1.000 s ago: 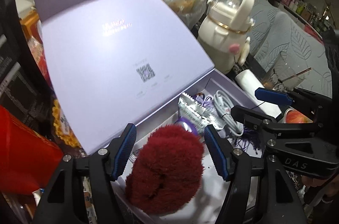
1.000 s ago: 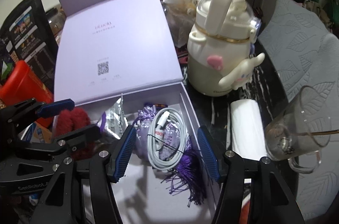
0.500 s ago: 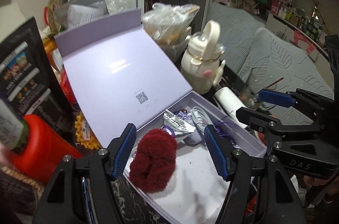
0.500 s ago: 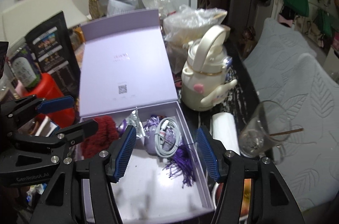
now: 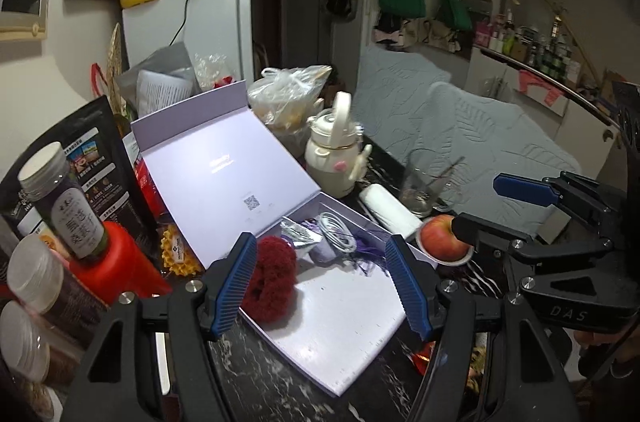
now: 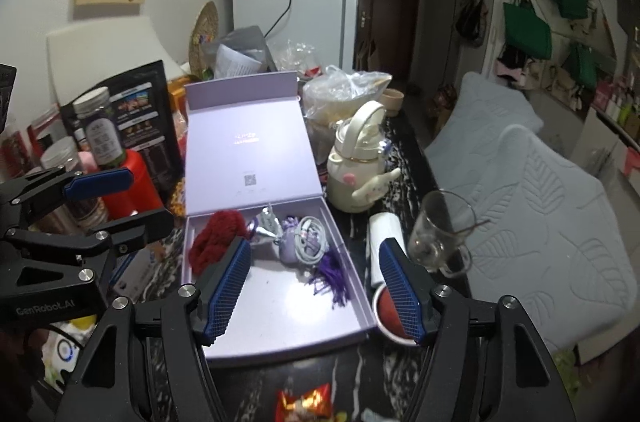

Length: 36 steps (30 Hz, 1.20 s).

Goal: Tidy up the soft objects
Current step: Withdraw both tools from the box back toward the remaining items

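Our left claw (image 5: 322, 280) and right claw (image 6: 316, 288) gape empty; the red scrunchie (image 6: 216, 236) lies lengthwise toward the box (image 6: 280, 334) hinge.

A fuzzy red knit piece (image 6: 216, 236) lay in a matt lilac cardboard box (image 6: 280, 318) on the glossy black marbled tabletop (image 6: 404, 158), beside a clear glass mug (image 6: 436, 234) and a smooth cream plastic kettle (image 6: 356, 174).

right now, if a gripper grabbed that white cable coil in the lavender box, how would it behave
The white cable coil looks loosely looped, so it would probably flop and partly uncoil when lifted. It seems light and may snag the purple tassel beside it. It rests on the small lavender pouch, which might shift with it.
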### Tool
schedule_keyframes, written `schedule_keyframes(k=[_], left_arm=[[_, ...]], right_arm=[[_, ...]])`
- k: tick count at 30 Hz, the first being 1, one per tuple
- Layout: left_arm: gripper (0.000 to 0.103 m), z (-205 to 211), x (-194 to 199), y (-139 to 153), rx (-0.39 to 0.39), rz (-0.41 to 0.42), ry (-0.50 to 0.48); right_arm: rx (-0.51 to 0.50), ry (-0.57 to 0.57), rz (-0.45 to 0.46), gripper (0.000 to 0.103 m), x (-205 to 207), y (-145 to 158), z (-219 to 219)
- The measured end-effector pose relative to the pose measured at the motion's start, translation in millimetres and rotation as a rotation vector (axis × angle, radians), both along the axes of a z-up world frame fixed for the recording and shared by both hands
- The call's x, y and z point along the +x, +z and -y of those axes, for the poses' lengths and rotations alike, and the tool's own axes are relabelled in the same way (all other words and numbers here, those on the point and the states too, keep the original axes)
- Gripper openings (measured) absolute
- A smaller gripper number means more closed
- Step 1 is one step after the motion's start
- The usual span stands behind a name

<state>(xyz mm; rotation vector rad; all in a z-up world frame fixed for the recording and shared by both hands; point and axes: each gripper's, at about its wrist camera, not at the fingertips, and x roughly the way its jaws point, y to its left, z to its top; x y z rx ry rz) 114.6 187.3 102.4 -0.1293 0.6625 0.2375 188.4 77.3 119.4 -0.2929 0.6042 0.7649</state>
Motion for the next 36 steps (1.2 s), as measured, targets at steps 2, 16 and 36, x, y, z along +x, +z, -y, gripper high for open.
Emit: schedule_keyframes(k=[2,16,36], left_arm=[[0.066,8.3,-10.4,3.9,0.006,0.008,-0.022],[0.077,64.1,-75.0,-1.3,0.027,0.037,-0.104],[0.082,132.2,-118.1,-30.6,-0.001,0.020,-0.258]], right_arm=[[0.004,0.003,0.007,0.067,-10.9,1.1,8.1],[0.034,-0.044,0.015,0.067,-89.6,-17.3,68.4],[0.072,-0.218,-0.018,0.079,-146.1,-61.5,156.0]])
